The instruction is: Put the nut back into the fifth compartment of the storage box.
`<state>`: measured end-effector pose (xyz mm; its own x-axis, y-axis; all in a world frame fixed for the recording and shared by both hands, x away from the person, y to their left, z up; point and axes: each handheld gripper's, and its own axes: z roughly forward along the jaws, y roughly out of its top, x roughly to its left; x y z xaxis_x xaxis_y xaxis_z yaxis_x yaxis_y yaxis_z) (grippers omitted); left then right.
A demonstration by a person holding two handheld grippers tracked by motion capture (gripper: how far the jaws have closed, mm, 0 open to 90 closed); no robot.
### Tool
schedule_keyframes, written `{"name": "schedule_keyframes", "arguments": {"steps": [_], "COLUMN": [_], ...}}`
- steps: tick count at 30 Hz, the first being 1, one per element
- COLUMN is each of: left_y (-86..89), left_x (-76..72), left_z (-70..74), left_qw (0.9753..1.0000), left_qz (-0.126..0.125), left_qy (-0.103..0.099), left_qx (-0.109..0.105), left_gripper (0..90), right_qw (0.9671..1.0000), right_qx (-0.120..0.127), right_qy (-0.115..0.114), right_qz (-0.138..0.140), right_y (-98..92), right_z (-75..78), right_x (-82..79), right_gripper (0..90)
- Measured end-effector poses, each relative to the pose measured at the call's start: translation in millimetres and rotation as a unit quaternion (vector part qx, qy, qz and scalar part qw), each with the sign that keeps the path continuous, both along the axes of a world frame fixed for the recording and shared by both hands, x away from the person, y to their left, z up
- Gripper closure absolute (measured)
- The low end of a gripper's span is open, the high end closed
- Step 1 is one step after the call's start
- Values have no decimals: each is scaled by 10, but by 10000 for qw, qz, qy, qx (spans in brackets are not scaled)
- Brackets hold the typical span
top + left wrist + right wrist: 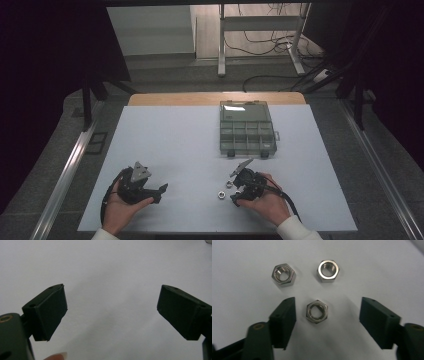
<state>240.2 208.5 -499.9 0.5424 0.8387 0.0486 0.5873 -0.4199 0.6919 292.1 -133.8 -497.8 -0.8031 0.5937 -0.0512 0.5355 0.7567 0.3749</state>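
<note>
A white surface [180, 145] carries a clear compartment box [247, 129] toward its far side and three steel hex nuts near the person's right hand. The right gripper [327, 311] stands wide, jaws either side of the nearest nut [317, 311], not touching it, the other two nuts [283, 274] just beyond. The left gripper [111, 311] hangs wide over bare surface, holding nothing.

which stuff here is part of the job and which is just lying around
In the job:
- right gripper, open around the nearest hex nut
- two more hex nuts just beyond it
- compartment box, lid closed, probably where the nuts belong

Lying about or idle:
- left gripper, open over bare table
- metal frame and cables on the floor beyond the table
</note>
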Motion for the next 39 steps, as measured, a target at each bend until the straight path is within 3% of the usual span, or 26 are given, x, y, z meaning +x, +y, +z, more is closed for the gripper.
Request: {"name": "schedule_keyframes", "arguments": {"steps": [2, 11, 16, 26, 39], "left_y": [3, 4, 4, 3, 1], "left_x": [1, 0, -5, -2, 0], "left_z": [1, 0, 3, 1, -1], "left_qw": [10000, 10000, 10000, 10000, 10000], "left_qz": [-11, -15, -15, -25, -45], "left_qy": [8, 9, 5, 4, 9], "left_qx": [-20, -7, -5, -1, 13], "left_gripper": [96, 96, 96, 97, 98], "right_qw": [10000, 9995, 9993, 9991, 9995], "right_qx": [-45, -158, -150, -142, 181], "right_qy": [46, 275, 349, 390, 225], "right_qz": [24, 71, 9, -35, -87], "right_y": [17, 66, 65, 44, -30], "right_z": [-12, -38, -23, -7, 148], "right_x": [1, 12, 22, 44, 83], "right_gripper": [406, 523, 692, 703, 704]}}
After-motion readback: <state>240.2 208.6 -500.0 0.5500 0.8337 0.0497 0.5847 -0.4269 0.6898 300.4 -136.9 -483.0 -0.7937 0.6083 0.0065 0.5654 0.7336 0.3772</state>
